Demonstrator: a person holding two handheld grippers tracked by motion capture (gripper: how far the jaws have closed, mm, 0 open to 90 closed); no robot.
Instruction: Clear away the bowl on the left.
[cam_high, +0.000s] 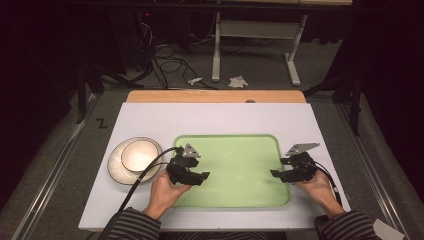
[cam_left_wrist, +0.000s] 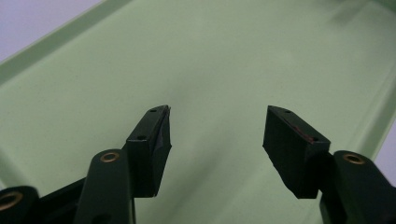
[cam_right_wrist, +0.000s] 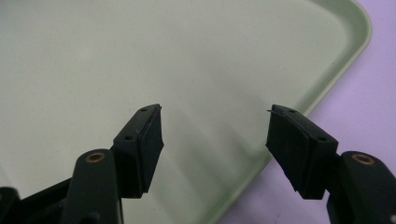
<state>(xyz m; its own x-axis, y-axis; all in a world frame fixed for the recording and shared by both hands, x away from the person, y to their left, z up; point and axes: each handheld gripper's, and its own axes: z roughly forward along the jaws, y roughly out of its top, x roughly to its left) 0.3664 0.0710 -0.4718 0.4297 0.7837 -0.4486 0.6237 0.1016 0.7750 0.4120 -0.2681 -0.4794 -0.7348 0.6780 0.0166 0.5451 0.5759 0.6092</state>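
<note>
1. Left claw (cam_high: 200, 176) is hovering over the green tray's (cam_high: 235, 150) near-left part w/ jaws standing wide apart and nothing btwn them; in the left gripper view (cam_left_wrist: 217, 128) its black pads are framing bare tray floor.
2. Right claw (cam_high: 278, 174) is hanging over the tray's near-right edge, jaws also spread wide, gripping nothing; in the right gripper view (cam_right_wrist: 215, 128) they are framing tray floor, w/ the rounded tray corner (cam_right_wrist: 359, 28) and the pale surface (cam_right_wrist: 369, 107) lying beyond.
3. Both claws are pointing inward, toward each other, well apart, w/ open tray floor btwn them. A person's hands are holding them, striped sleeves coming in from the bottom edge.
4. The tray is sitting centred on the white surface (cam_high: 210, 117), nothing lying in it.
5. A white bowl (cam_high: 140, 154) is sitting on a ribbed plate (cam_high: 116, 170), just left of the tray and near the left claw, not touching it.
6. A black cable (cam_high: 145, 172) is trailing from the left claw across the plate's near rim.
</note>
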